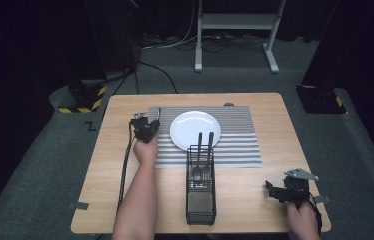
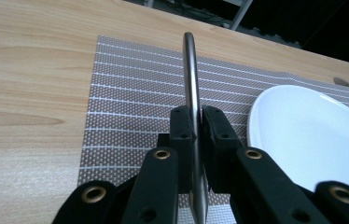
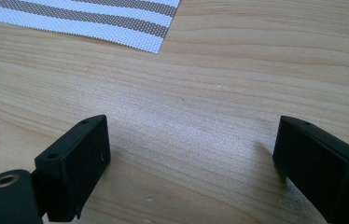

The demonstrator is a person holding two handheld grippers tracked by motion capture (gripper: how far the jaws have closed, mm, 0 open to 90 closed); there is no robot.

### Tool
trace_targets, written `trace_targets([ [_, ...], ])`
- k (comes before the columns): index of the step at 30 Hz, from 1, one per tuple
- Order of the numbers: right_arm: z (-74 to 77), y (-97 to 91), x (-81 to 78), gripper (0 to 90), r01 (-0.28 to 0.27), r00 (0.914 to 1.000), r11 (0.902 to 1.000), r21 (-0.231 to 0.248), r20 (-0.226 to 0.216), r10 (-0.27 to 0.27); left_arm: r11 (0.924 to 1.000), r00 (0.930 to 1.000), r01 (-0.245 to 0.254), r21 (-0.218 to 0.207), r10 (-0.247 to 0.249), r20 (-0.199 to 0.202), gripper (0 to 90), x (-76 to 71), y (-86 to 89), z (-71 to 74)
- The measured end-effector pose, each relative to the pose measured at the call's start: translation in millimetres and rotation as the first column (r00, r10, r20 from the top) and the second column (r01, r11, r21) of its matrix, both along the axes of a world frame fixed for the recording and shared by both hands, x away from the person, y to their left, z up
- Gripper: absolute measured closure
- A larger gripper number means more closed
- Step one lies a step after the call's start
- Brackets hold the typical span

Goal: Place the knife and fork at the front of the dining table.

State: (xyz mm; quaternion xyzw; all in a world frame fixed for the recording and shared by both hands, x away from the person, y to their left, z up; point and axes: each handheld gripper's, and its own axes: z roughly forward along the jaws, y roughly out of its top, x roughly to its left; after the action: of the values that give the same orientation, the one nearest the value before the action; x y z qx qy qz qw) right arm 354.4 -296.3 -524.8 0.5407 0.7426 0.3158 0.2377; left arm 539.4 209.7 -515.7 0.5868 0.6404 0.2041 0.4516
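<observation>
My left gripper [image 1: 154, 124] [image 2: 199, 123] is shut on a thin metal utensil [image 1: 159, 114] [image 2: 190, 79]. The utensil shows edge-on, so I cannot tell its kind. It points away from me over the left part of the striped placemat [image 1: 235, 145] [image 2: 130, 93], just left of the white plate [image 1: 195, 130] [image 2: 312, 135]. My right gripper [image 1: 271, 191] [image 3: 191, 158] rests low over bare wood at the table's front right, open, with nothing between its jaws.
A black wire cutlery caddy [image 1: 201, 200] stands at the front middle with two more utensils [image 1: 203, 165] upright in it, their handles reaching over the plate's near rim. The placemat's corner [image 3: 116, 18] lies beyond the right gripper. The wooden table [image 1: 255, 210] ends close to both forearms.
</observation>
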Motion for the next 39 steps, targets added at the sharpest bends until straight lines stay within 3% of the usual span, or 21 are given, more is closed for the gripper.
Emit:
trace_targets([
  [15, 0.0, -0.3, 0.4, 10.7, -0.001, 1.0000, 1.0000, 0.000, 0.000, 0.001, 0.9999, 0.9999, 0.008, 0.008, -0.008, 0.007, 83.0, -1.0, -2.2, 1.2],
  [18, 0.0, -0.2, 0.4, 10.7, -0.001, 1.0000, 1.0000, 0.000, 0.000, 0.001, 0.9998, 0.9998, 0.016, 0.014, -0.016, 0.015, 83.2, -1.4, -3.2, 2.1],
  [20, 0.0, -0.2, 0.4, 10.8, -0.001, 1.0000, 1.0000, -0.001, 0.000, 0.001, 0.9989, 0.9994, 0.017, 0.043, -0.018, 0.028, 83.3, -2.8, -4.4, 4.4],
  [39, -0.1, -0.1, -0.2, 11.3, 0.005, 1.0000, 1.0000, 0.002, 0.002, -0.005, 0.9999, 0.9999, -0.002, 0.013, 0.002, 0.013, 83.3, -4.8, 0.4, 2.7],
])
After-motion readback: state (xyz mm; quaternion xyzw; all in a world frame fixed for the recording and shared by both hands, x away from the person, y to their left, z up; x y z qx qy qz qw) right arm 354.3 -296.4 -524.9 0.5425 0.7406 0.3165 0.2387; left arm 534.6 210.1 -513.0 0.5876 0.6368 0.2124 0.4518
